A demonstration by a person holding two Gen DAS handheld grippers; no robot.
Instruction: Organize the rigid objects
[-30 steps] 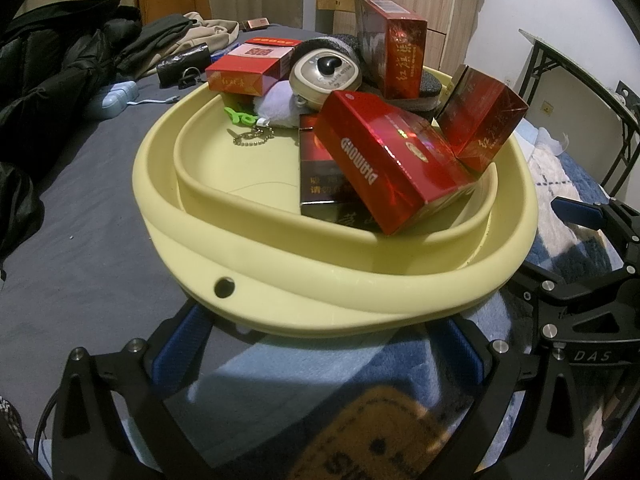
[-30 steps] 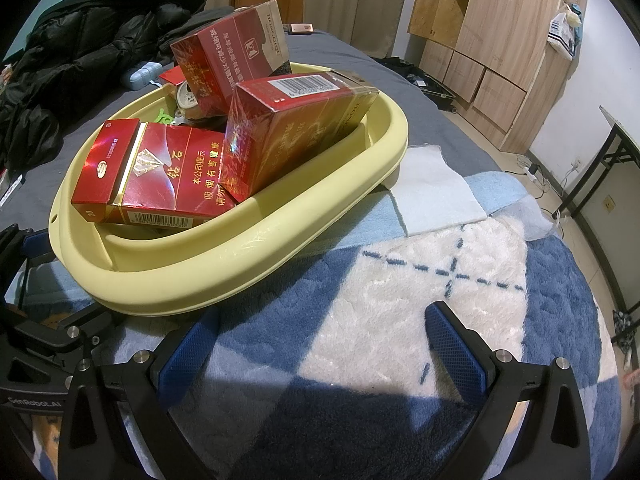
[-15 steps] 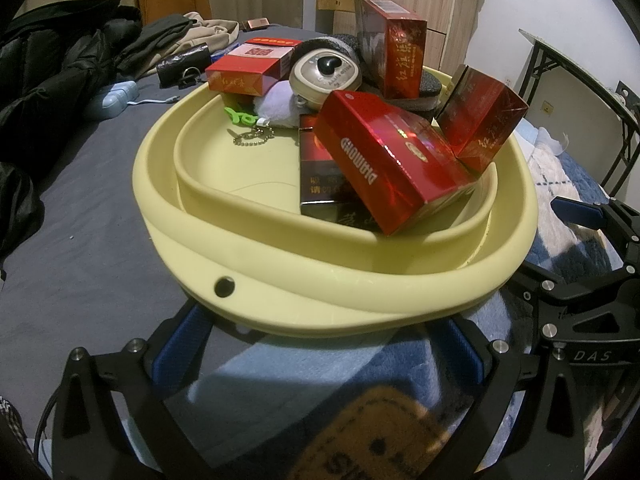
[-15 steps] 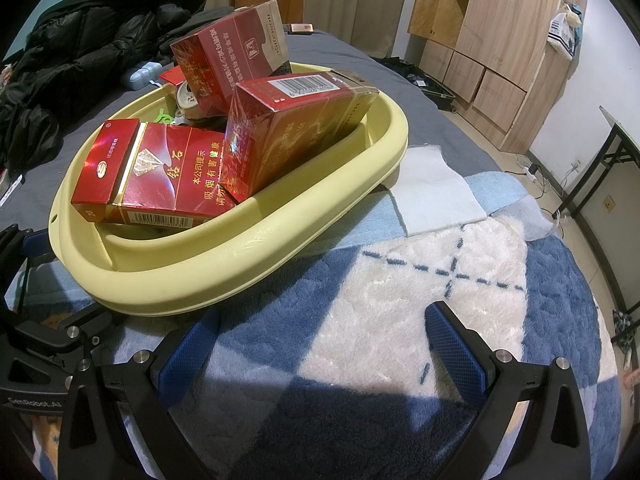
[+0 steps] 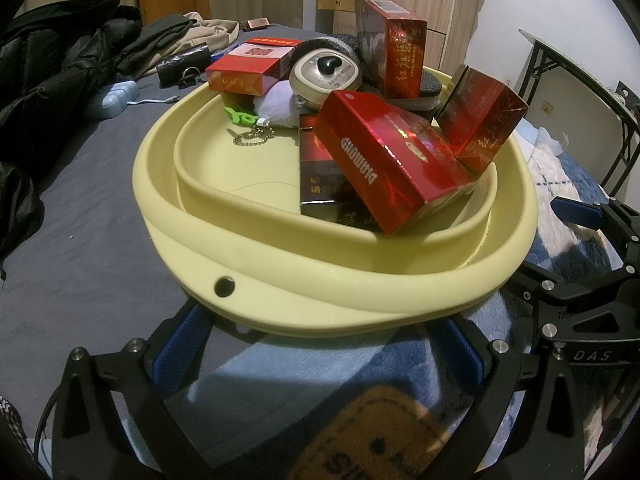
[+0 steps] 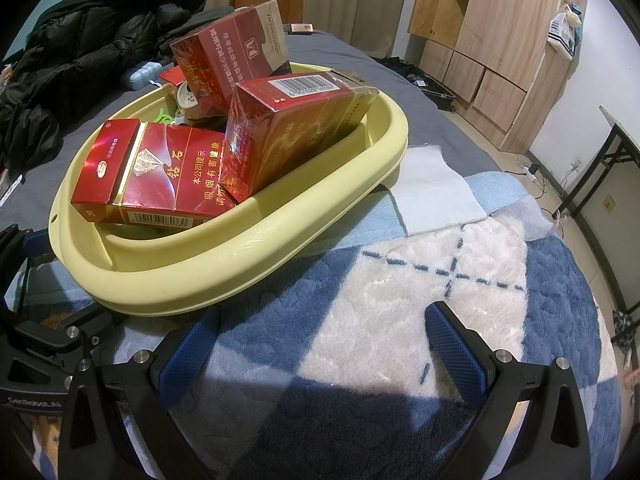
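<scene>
A bed (image 5: 80, 248) with a grey sheet carries a blue-and-white blanket (image 6: 400, 280), and on these sits a pale yellow basin (image 5: 280, 276), the one container here. It rests partly on the sheet, partly on the blanket.

Inside the basin five red cigarette boxes can be counted. In the left wrist view, a "DIAMOND" box (image 5: 392, 160) lies tilted on a dark flat box (image 5: 320, 184); another box (image 5: 480, 116) leans on the far right rim; a tall box (image 5: 394, 48) stands upright at the back; a low box (image 5: 250, 68) sits at the back left. Among them are one round beige gadget (image 5: 326, 76), one white fluffy piece (image 5: 276, 102), one green clip (image 5: 238, 115) and one bead chain (image 5: 252, 136).

The left hand-held gripper (image 5: 320, 344) is spread wide, empty, just in front of the basin's near rim. The right hand-held gripper (image 6: 320, 340) is likewise spread and empty over the blanket, beside the basin.
</scene>
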